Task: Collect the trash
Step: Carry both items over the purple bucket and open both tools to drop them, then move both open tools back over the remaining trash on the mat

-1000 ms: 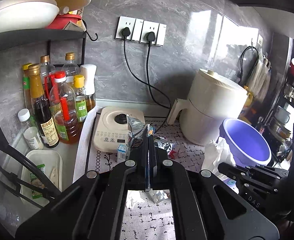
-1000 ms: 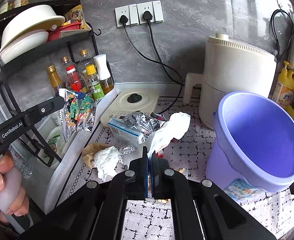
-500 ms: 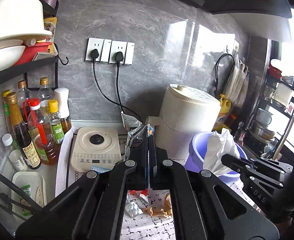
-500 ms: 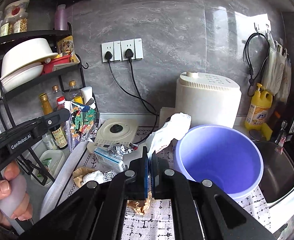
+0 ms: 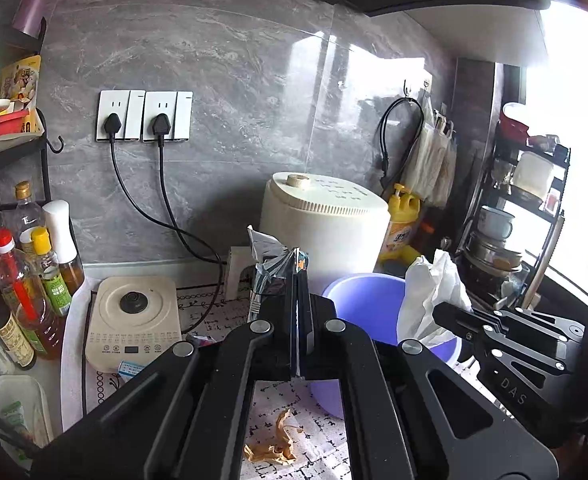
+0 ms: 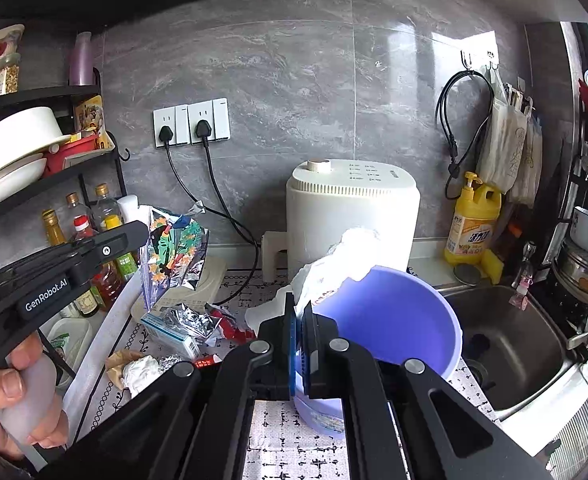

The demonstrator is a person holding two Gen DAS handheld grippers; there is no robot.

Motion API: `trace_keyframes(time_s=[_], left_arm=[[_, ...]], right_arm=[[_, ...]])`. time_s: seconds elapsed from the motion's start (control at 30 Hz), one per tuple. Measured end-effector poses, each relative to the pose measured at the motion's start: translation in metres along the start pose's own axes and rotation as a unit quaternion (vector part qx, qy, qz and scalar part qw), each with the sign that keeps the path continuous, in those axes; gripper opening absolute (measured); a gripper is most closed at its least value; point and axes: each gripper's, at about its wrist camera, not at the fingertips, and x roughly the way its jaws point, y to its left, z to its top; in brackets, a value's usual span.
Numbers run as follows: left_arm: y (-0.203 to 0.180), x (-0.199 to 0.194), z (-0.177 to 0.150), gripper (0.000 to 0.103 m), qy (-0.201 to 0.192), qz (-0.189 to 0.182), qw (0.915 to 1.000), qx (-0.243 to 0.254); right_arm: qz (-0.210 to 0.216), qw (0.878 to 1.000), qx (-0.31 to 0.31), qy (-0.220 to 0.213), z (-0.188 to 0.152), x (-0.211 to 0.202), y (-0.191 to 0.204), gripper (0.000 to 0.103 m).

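Note:
My left gripper (image 5: 299,276) is shut on a colourful foil snack bag (image 5: 272,266), held up in the air left of the purple bucket (image 5: 368,304); the bag also shows in the right wrist view (image 6: 174,248). My right gripper (image 6: 302,312) is shut on a crumpled white tissue (image 6: 342,260), held over the near rim of the purple bucket (image 6: 398,320). More trash lies on the patterned mat: a foil wrapper (image 6: 190,320), a small carton (image 6: 166,336), a white tissue wad (image 6: 142,372) and a brown paper scrap (image 5: 274,444).
A white air fryer (image 6: 350,216) stands behind the bucket. An induction cooker (image 5: 132,324) and several sauce bottles (image 5: 26,280) are at the left under a dish rack (image 6: 34,160). A steel sink (image 6: 506,344) is on the right, a yellow detergent bottle (image 6: 474,220) behind it.
Both grippers have risen and moved right toward the bucket, each still holding its trash. The tissue has come from beside the bucket to over its rim.

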Motion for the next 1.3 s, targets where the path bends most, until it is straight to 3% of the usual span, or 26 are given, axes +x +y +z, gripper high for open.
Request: trace_keyframes(time_s=[0.4, 0.43, 0.5, 0.53, 1.07, 1.17, 1.23, 1.3], left_arm=[[-0.035, 0.038, 0.002, 0.001, 0.004, -0.035, 0.9991, 0.022], [-0.038, 0.041, 0.002, 0.001, 0.005, -0.038, 0.9990, 0.024], [-0.043, 0.046, 0.002, 0.001, 0.008, -0.044, 0.9986, 0.027], [-0.046, 0.048, 0.002, 0.001, 0.009, -0.047, 0.9984, 0.029], [-0.101, 0.078, -0.003, 0.002, 0.035, -0.122, 0.9905, 0.051], [-0.101, 0.086, -0.008, 0.016, 0.057, -0.124, 0.9898, 0.041], [-0.096, 0.084, -0.011, 0.048, 0.053, -0.110, 0.9919, 0.033], [-0.090, 0.080, -0.013, 0.060, 0.046, -0.094, 0.9940, 0.031]], right_arm=[[-0.026, 1.000, 0.009, -0.010, -0.003, 0.003, -0.028, 0.008], [-0.027, 1.000, 0.011, -0.010, -0.004, 0.002, -0.030, 0.012], [-0.036, 0.999, 0.019, -0.018, -0.005, -0.002, -0.036, 0.043], [-0.039, 0.999, 0.022, -0.027, -0.006, -0.006, -0.039, 0.047], [-0.097, 0.993, 0.062, -0.024, -0.023, -0.035, -0.079, 0.048], [-0.102, 0.992, 0.067, -0.022, -0.027, -0.038, -0.082, 0.048], [-0.103, 0.992, 0.067, -0.021, -0.029, -0.039, -0.083, 0.050], [-0.102, 0.992, 0.068, -0.021, -0.031, -0.039, -0.082, 0.055]])
